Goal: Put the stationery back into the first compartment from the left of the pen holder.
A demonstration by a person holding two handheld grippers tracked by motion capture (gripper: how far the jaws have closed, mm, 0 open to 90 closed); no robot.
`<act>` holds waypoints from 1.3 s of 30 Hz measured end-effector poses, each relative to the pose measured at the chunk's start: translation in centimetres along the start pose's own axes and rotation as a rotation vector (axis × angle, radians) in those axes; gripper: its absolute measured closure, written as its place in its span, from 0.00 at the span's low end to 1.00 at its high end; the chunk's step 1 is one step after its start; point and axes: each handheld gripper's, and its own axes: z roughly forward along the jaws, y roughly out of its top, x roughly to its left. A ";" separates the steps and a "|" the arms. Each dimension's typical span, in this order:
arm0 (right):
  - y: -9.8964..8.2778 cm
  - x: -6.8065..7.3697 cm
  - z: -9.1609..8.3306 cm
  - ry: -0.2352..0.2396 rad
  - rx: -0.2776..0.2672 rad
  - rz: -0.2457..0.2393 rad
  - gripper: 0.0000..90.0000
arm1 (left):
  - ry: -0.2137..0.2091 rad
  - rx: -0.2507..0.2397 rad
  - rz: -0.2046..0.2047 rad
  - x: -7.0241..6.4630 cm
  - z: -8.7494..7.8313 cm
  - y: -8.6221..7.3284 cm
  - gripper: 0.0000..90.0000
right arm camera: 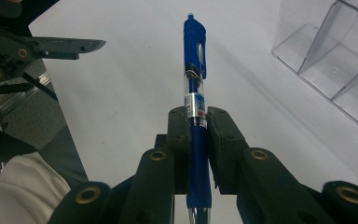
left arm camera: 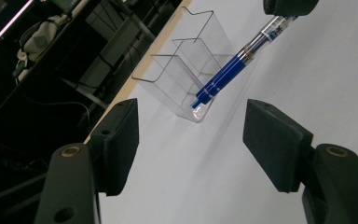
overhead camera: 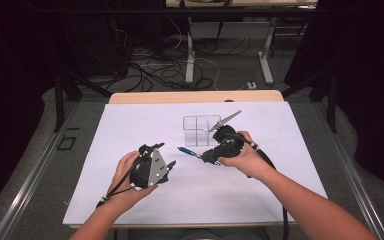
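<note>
A blue click pen is clamped in my right gripper, which is shut on its barrel. In the right gripper view the pen sticks out past the pads of that gripper, clip end forward. My left gripper hovers over the white sheet to the pen's left. Its pads stand apart with nothing between them, and the pen hangs ahead of them, held from the top by the right gripper. A clear plastic compartment holder stands just behind the pen.
A white sheet covers the table, with a wooden edge at the far side. The clear holder sits to the right of the pen in the right gripper view. Cables and table legs lie on the floor beyond.
</note>
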 end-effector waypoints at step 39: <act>1.7 1.7 1.1 0.054 0.072 -0.012 0.89 | -0.026 0.021 0.390 -3.3 2.9 1.8 0.73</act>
